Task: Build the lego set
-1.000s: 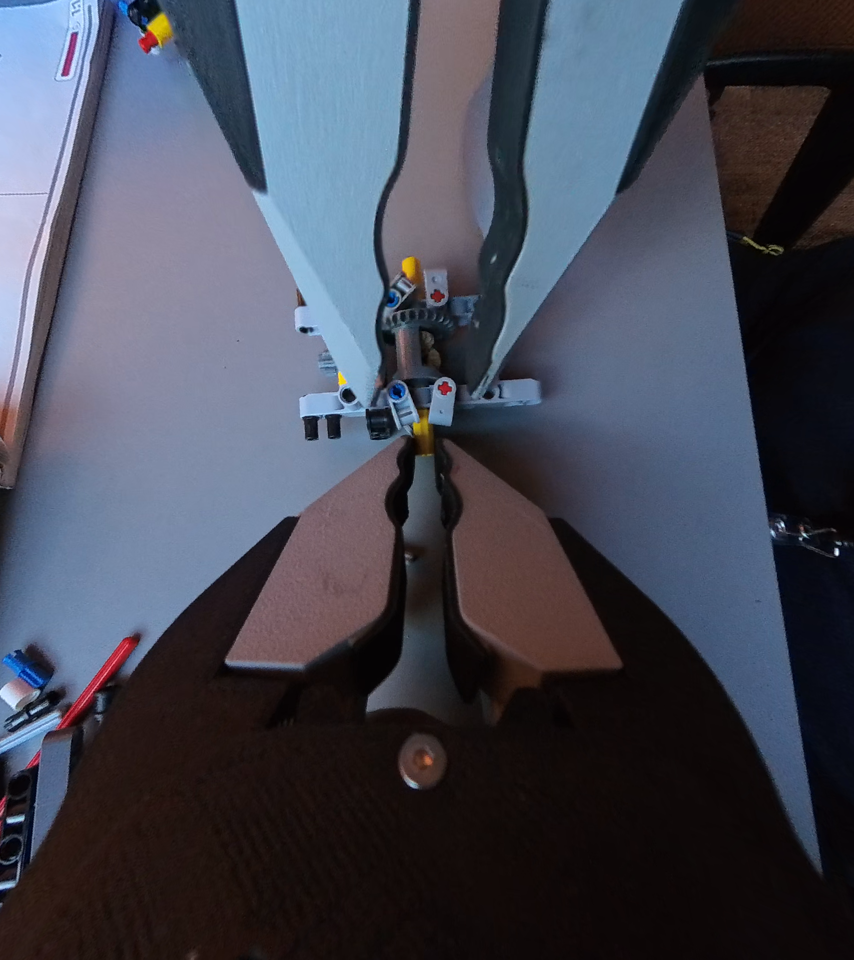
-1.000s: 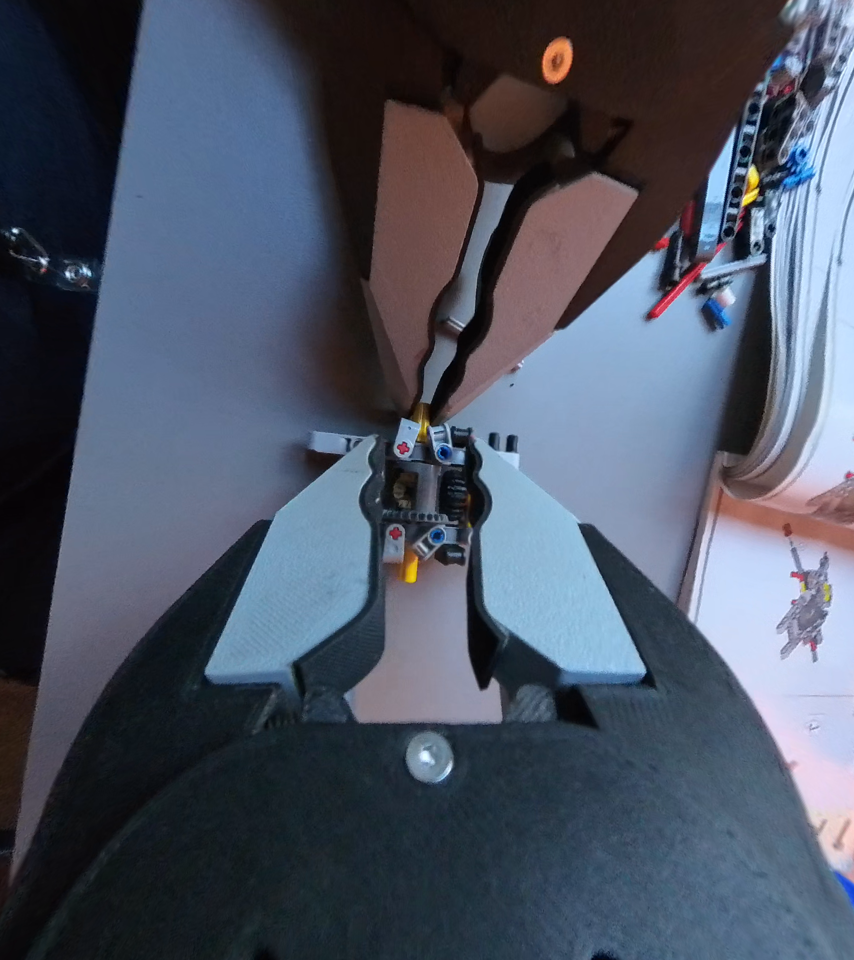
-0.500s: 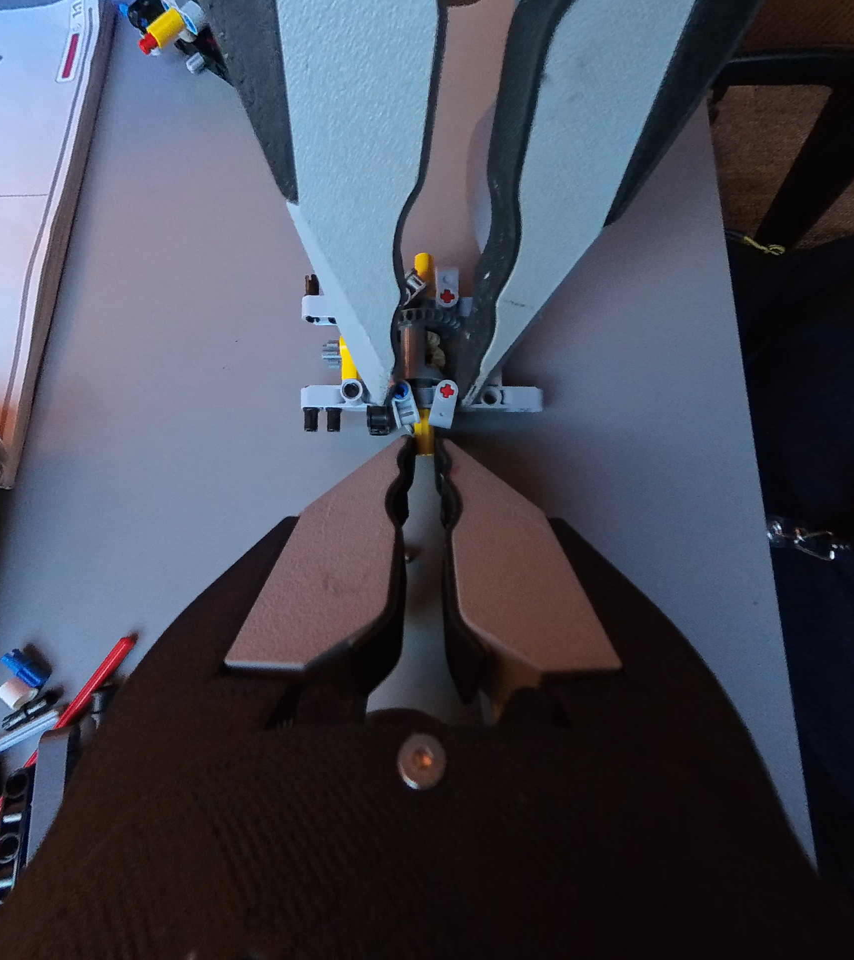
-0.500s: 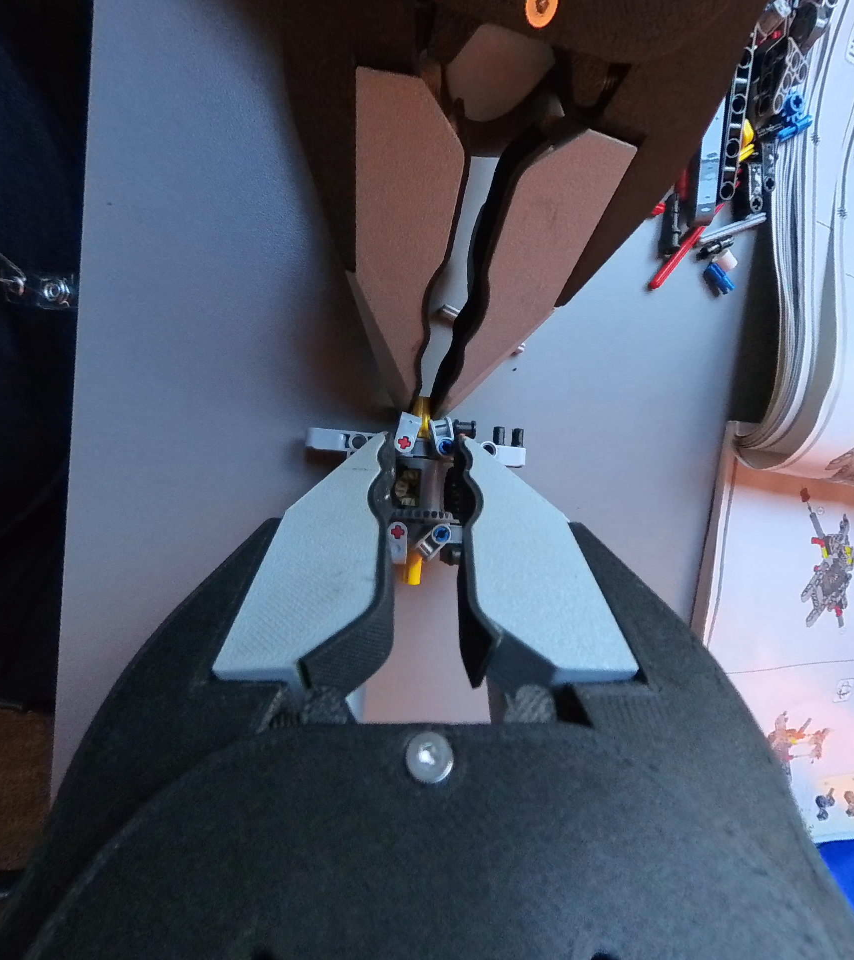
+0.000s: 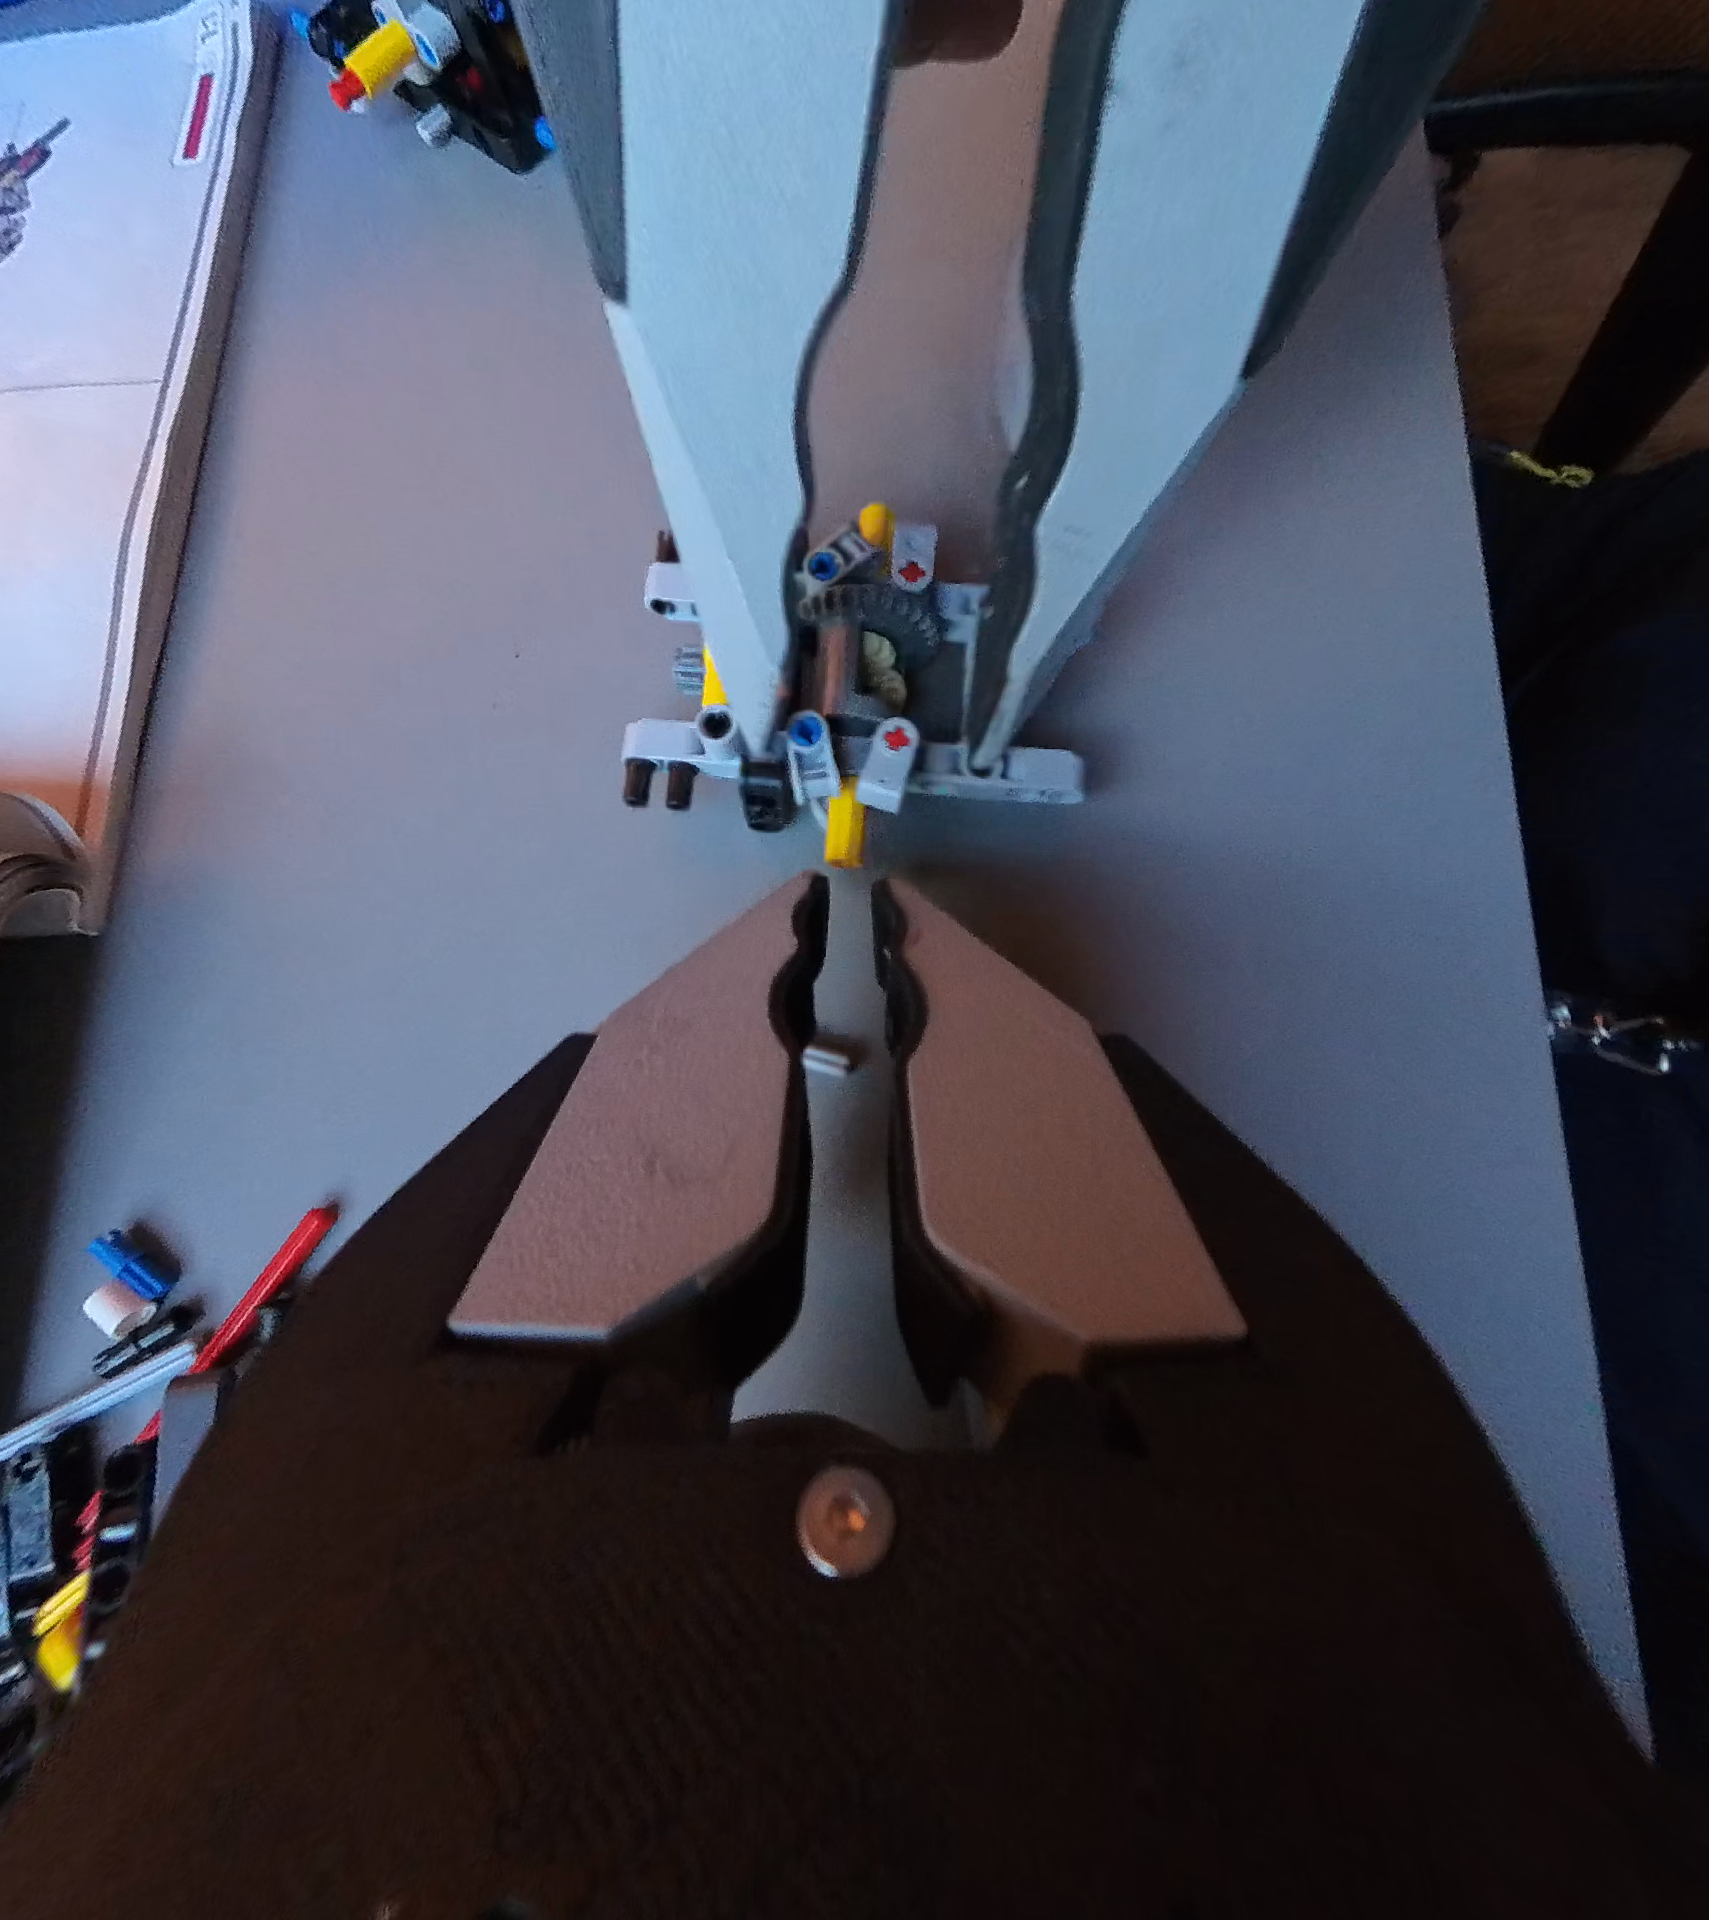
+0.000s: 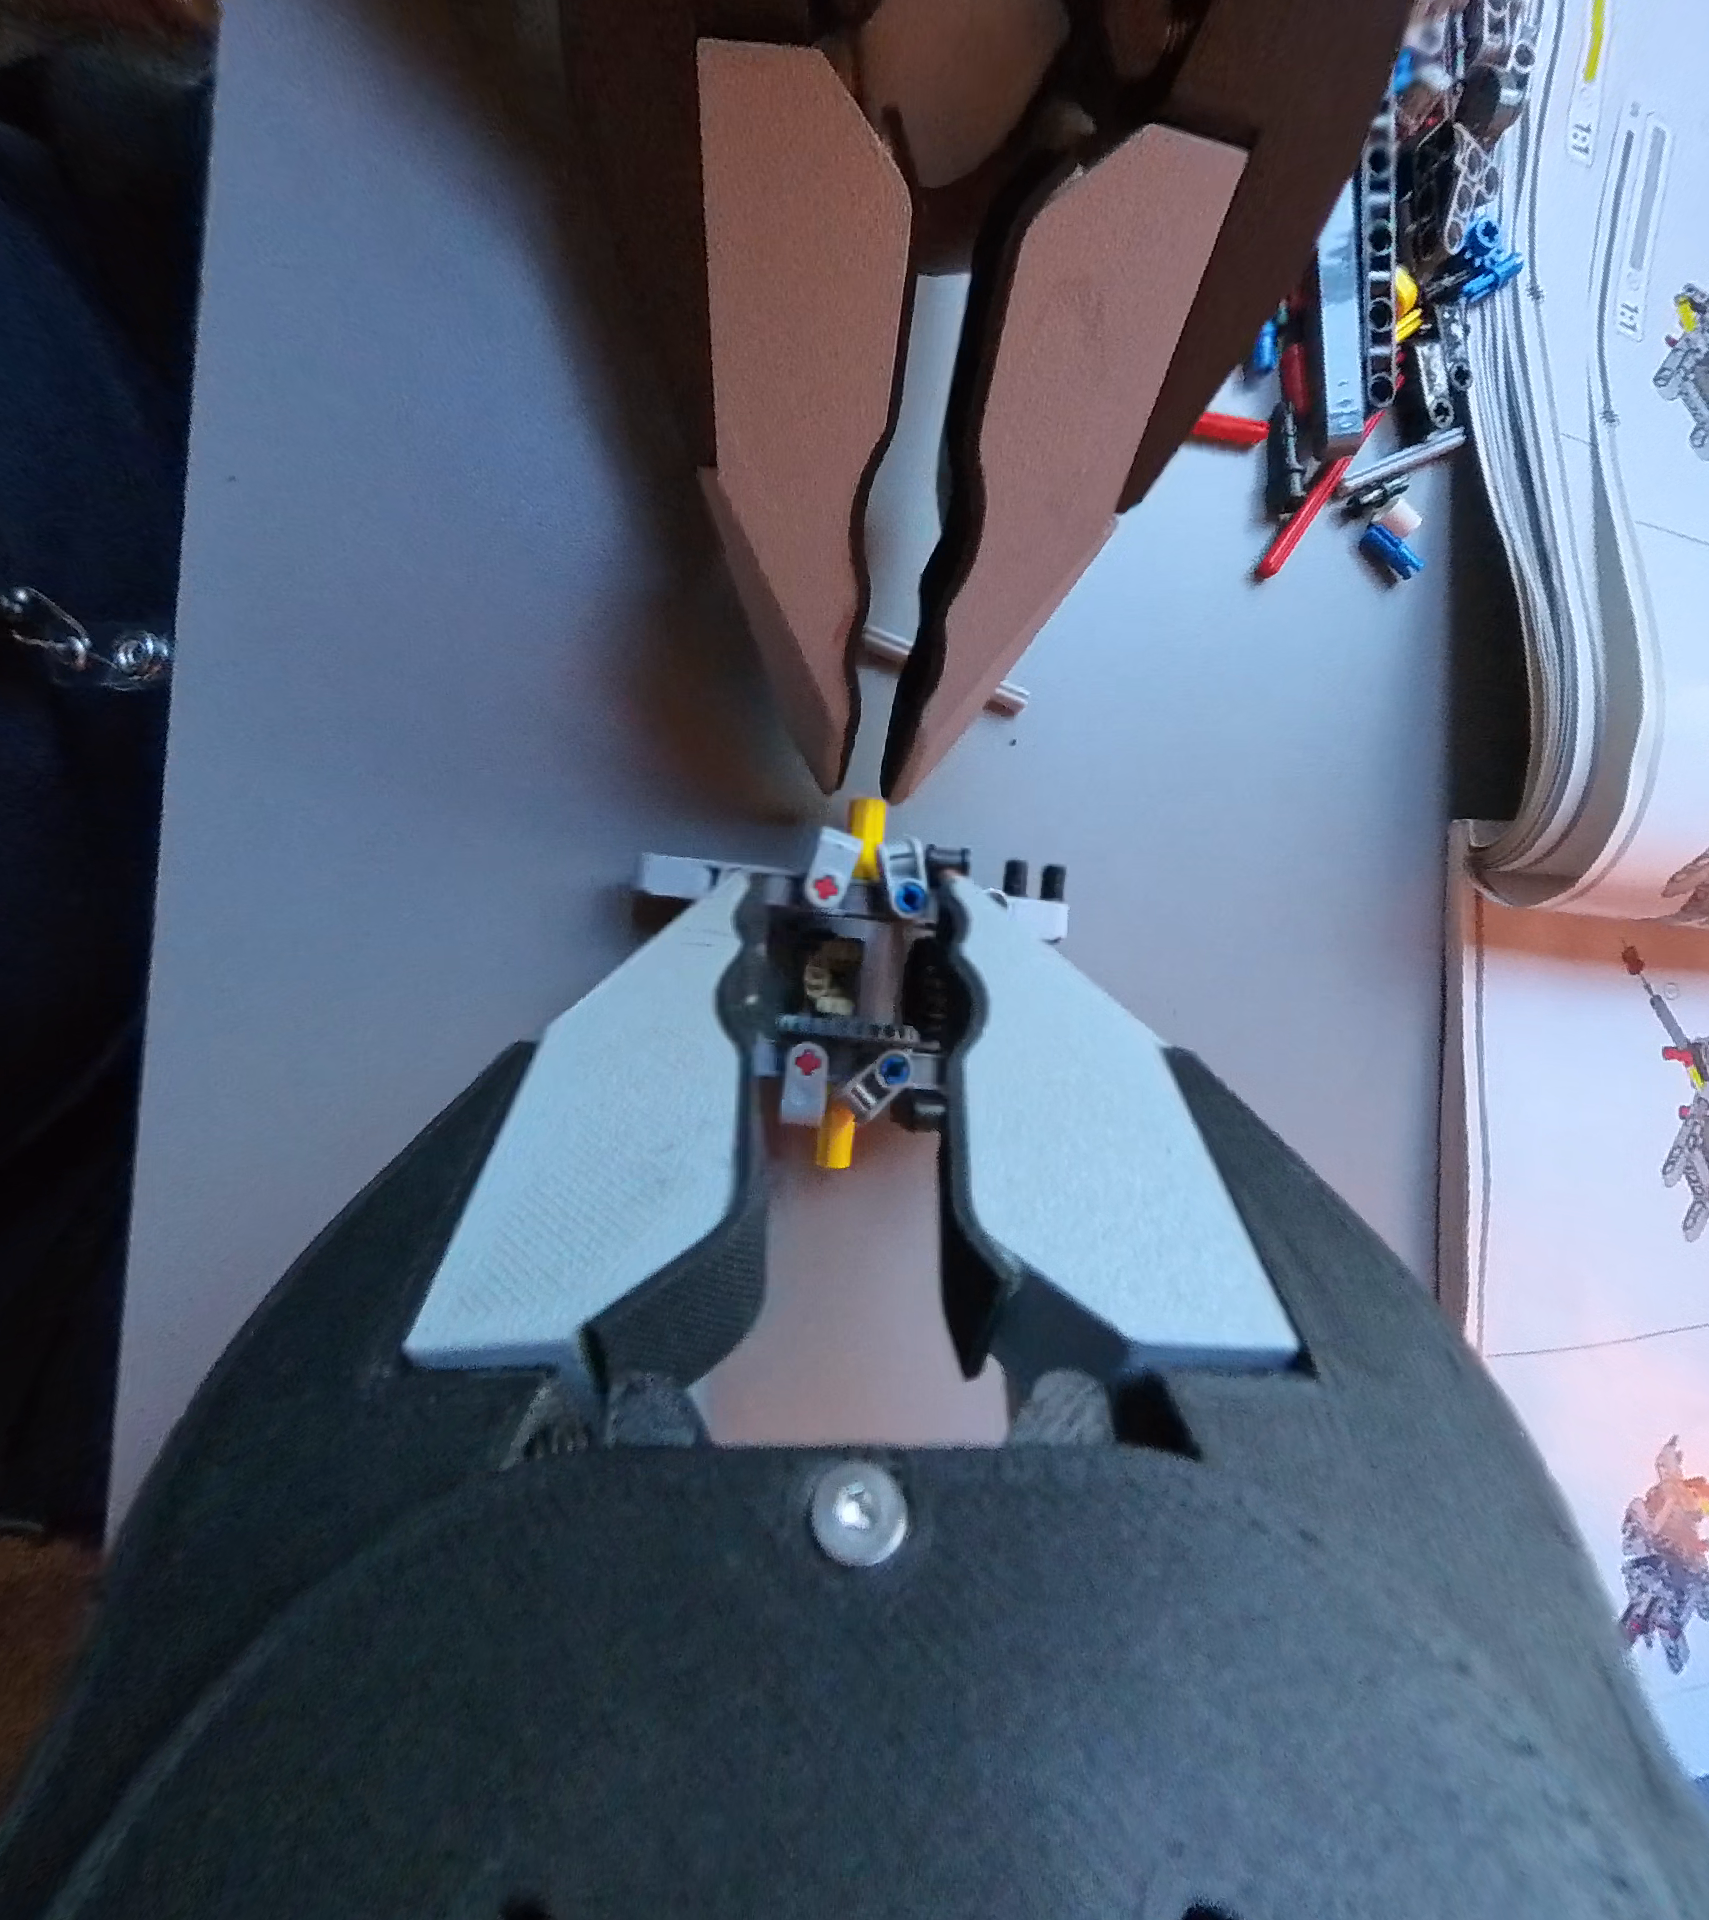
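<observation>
A small grey Technic gear assembly (image 5: 860, 665) lies on the grey table (image 5: 393, 727), with a yellow axle (image 5: 845, 826) sticking out of its near end. My left gripper (image 5: 847, 888), with brown fingers, is just short of that axle end. Its jaws stand slightly apart with nothing between the tips. A small pale grey piece (image 5: 832, 1058) lies on the table between its fingers, untouched. My right gripper (image 6: 848, 883), with grey fingers, straddles the assembly (image 6: 850, 987), one finger along each side, widened off it. The yellow axle (image 6: 865, 821) shows just below the left gripper (image 6: 868, 784).
An open instruction book (image 5: 29, 416) lies along the table's side and also shows in the right wrist view (image 6: 1660, 1039). Loose parts (image 5: 50, 1475) are piled by it. A small black build (image 5: 445, 73) sits farther off. A dark chair (image 5: 1608, 208) and dark cloth (image 5: 1660, 831) border the far edge. My left and right fingertips are right by each other.
My left gripper let go of the yellow axle and drew back a little. My right gripper's fingers closed in on the assembly half a second ago and have now spread apart again.
</observation>
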Available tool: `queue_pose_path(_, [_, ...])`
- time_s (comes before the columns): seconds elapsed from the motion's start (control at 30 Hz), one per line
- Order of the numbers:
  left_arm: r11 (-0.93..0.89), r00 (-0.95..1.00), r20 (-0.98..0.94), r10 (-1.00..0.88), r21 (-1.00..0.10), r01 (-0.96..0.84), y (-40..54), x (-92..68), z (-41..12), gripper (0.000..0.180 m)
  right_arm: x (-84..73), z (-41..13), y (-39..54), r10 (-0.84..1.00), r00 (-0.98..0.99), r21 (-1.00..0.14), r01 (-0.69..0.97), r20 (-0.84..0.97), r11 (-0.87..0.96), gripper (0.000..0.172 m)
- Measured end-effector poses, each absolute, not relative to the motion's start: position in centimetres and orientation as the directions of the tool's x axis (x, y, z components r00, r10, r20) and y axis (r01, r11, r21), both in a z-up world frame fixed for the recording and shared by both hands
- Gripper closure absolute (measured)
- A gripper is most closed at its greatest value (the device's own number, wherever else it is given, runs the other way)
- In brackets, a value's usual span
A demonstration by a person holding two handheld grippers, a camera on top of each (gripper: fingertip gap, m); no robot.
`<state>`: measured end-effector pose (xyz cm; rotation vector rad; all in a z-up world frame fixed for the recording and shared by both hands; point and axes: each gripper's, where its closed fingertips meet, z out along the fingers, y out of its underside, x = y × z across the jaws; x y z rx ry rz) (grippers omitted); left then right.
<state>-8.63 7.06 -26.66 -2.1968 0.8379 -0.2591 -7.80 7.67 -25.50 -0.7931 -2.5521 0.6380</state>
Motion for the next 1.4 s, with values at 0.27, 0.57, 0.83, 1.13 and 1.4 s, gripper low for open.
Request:
queue_pose_path(0.27, [-0.5, 0.784, -0.012, -0.621, -0.764, -0.407, 7.1, -8.9, -25.1, 0.176, -7.4, -24.5, 7.5, 0.669, -0.721, -0.666, 0.411, 0.181, 0.622, 0.129])
queue_pose_path(0.57, [-0.509, 0.804, 0.057, -0.591, -0.8, -0.317, 8.0, -8.2, -24.8, 0.175, -6.1, -23.3, 11.0, 0.81, -0.585, -0.771, 0.496, 0.043, 0.399, 0.138])
queue_pose_path(0.83, [-0.475, 0.789, -0.022, -0.614, -0.788, -0.392, 7.9, -7.5, -24.8, 0.172, -4.3, -24.6, 11.2, 0.817, -0.576, -0.773, 0.521, -0.006, 0.362, 0.155])
queue_pose_path(1.13, [-0.499, 0.778, -0.009, -0.628, -0.763, -0.411, 7.3, -7.4, -25.5, 0.173, -5.0, -24.7, 10.7, 0.804, -0.594, -0.786, 0.501, -0.01, 0.361, 0.153])
queue_pose_path(1.4, [-0.652, 0.887, -0.047, -0.46, -0.661, -0.373, 4.1, -15.6, -24.9, 0.166, -4.7, -23.4, 12.1, 0.865, -0.496, -0.828, 0.514, -0.074, 0.224, 0.123])
